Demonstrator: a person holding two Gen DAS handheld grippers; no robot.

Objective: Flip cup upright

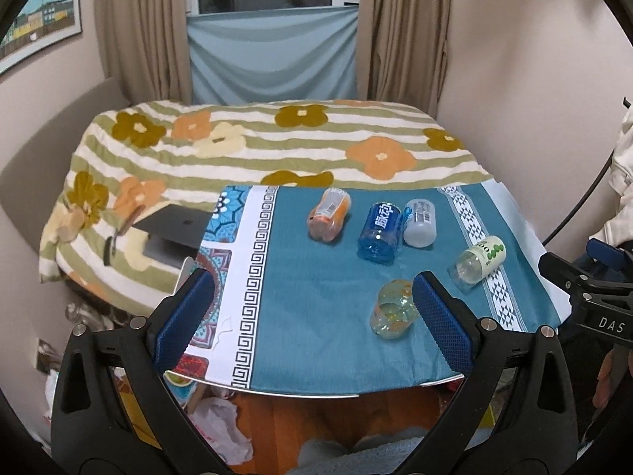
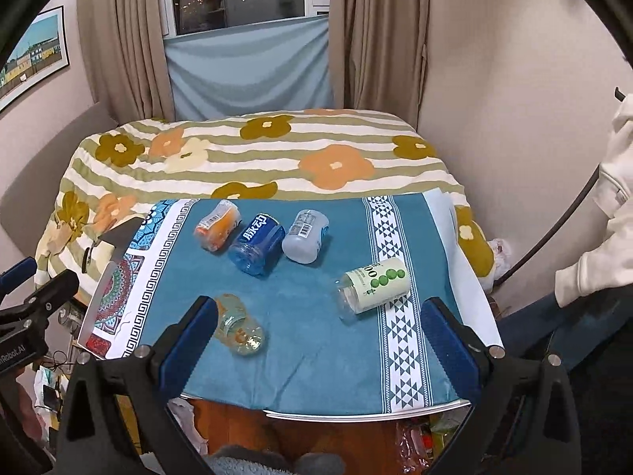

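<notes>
Five cups lie on their sides on the desk [image 2: 300, 372]. Both tools, left tool [image 1: 312, 316] and right tool [image 2: 316, 340], stand wide open, holding nothing. Step in hand appears to be approach: nearest, the yellow cup [image 1: 391, 312], needs gripping and turning upright.

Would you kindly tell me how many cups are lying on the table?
5: orange cup, blue cup and grey cup at the back, green-dotted cup right, clear yellowish cup nearest. None seems hidden.
</notes>
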